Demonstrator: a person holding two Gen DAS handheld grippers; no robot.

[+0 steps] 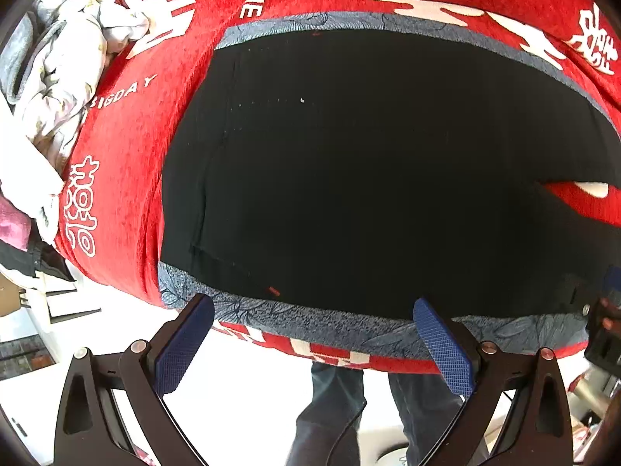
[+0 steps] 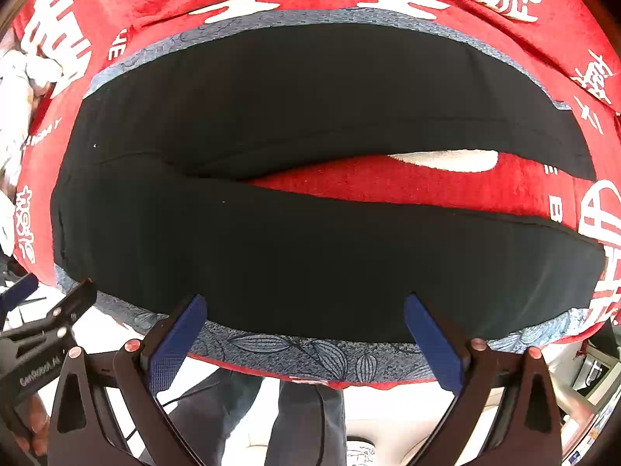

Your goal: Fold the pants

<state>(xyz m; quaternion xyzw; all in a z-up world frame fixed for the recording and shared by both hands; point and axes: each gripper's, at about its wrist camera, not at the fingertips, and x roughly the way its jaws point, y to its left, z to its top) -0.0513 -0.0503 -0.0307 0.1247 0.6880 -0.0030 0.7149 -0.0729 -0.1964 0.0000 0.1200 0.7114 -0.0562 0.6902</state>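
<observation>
On the red cloth (image 2: 388, 190) with white lettering, over a blue-grey leaf-print mat (image 2: 310, 353), we see the black pants (image 2: 271, 240) spread flat, their two legs parting in a narrow V toward the right. Both our left gripper (image 1: 314, 334) and right gripper (image 2: 306, 330) hover at the near edge, jaws wide apart and holding nothing. At far left lies crumpled pale fabric (image 1: 62, 77).

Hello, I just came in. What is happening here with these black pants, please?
A person holds a gripper in each hand over black pants spread flat on a red blanket with white lettering, on top of a grey floral cloth. The two legs lie apart, with red showing between them. The left gripper and the right gripper are both open at the near edge and hold nothing. No fold is made yet.
</observation>
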